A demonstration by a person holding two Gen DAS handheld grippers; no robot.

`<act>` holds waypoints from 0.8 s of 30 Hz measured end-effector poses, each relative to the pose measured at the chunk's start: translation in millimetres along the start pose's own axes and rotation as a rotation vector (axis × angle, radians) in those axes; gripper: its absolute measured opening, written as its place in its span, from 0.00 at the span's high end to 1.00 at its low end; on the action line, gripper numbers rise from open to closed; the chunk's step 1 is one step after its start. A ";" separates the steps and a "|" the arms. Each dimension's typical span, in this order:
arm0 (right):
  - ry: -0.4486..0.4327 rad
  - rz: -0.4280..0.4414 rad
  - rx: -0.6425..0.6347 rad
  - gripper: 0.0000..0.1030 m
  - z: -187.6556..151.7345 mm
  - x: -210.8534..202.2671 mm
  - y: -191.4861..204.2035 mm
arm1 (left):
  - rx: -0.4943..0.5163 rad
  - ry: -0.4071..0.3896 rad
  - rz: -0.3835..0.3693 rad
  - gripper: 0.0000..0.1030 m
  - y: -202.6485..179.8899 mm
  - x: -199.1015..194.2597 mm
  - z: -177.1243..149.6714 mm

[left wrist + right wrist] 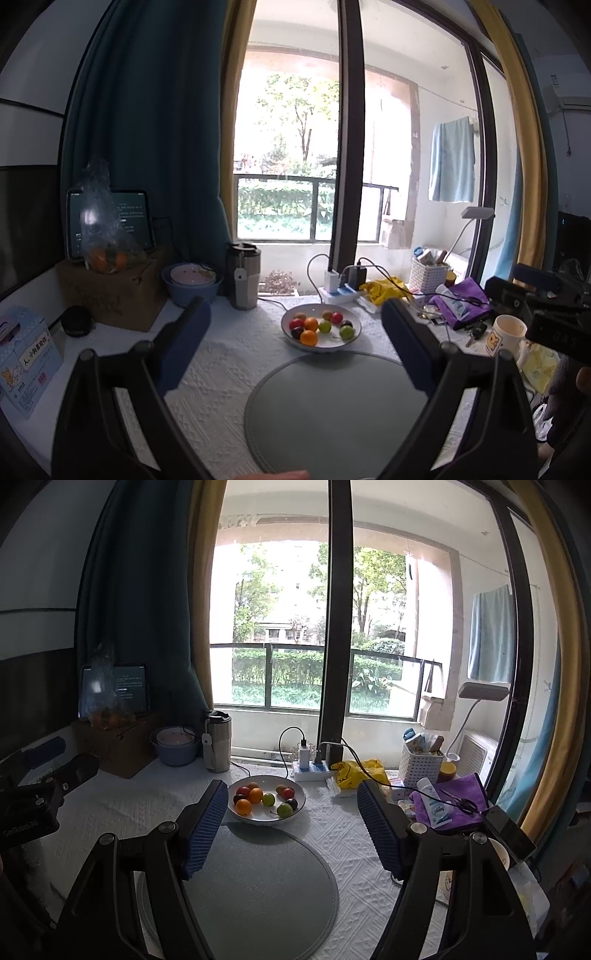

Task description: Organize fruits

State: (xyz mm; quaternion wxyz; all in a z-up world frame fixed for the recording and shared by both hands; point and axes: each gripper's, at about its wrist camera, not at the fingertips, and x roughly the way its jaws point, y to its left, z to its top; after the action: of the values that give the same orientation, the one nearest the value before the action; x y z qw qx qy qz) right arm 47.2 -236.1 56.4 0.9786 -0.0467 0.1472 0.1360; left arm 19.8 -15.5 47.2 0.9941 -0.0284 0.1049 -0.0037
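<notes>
- So, biggest thing first: the table [221, 369] wears a white quilted cloth, and a round grey placemat [332, 413] lies bare on it, just in front of the plate.
- Behind the mat sits a shallow white ceramic plate [295, 805] holding all the small round fruits [264, 799]: two orange, two or three red, a couple green, a couple dark plum-coloured, some brownish ones at the back. They sit mixed, some touching, not sorted by colour.
- Left hand-held gripper [295, 332]: blue pads spread wide, nothing between them, hovering over the mat. Right hand-held gripper [291, 819]: same deal, wide apart and empty, lined up toward the plate.
- Other containers: stacked blue and pink bowls [192, 282], contents hard to see; a white perforated basket [421, 764] stuffed with small packets; a clear bag [105, 236] with oranges.
- Handling guess: the fruits look light, smooth and prone to rolling, so I'd pinch one across its middle, gently.
</notes>
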 end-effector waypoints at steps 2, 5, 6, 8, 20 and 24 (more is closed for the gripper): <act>0.001 -0.001 -0.001 0.27 -0.2 -0.4 0.1 | 0.001 0.000 -0.001 0.08 -0.3 0.0 0.0; 0.001 -0.001 0.001 0.27 -0.2 -0.4 0.2 | 0.000 0.000 -0.002 0.08 -0.4 0.0 0.2; 0.001 -0.001 0.000 0.27 -0.3 -0.3 0.1 | 0.000 -0.001 -0.001 0.08 -0.5 -0.1 0.2; 0.001 -0.002 0.000 0.27 -0.2 -0.3 -0.1 | 0.000 -0.002 -0.001 0.08 -0.8 -0.1 0.2; 0.006 -0.005 0.002 0.27 0.1 -0.8 0.0 | 0.000 -0.001 -0.005 0.08 -1.8 -0.1 1.4; 0.005 -0.006 0.002 0.27 0.1 -0.4 0.6 | 0.000 -0.001 -0.006 0.08 -1.3 -0.1 1.6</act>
State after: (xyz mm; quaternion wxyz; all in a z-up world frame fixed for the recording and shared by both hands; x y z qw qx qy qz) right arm 46.6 -235.6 56.6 0.9786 -0.0466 0.1497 0.1330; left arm 20.1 -16.8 48.9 0.9941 -0.0289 0.1042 -0.0065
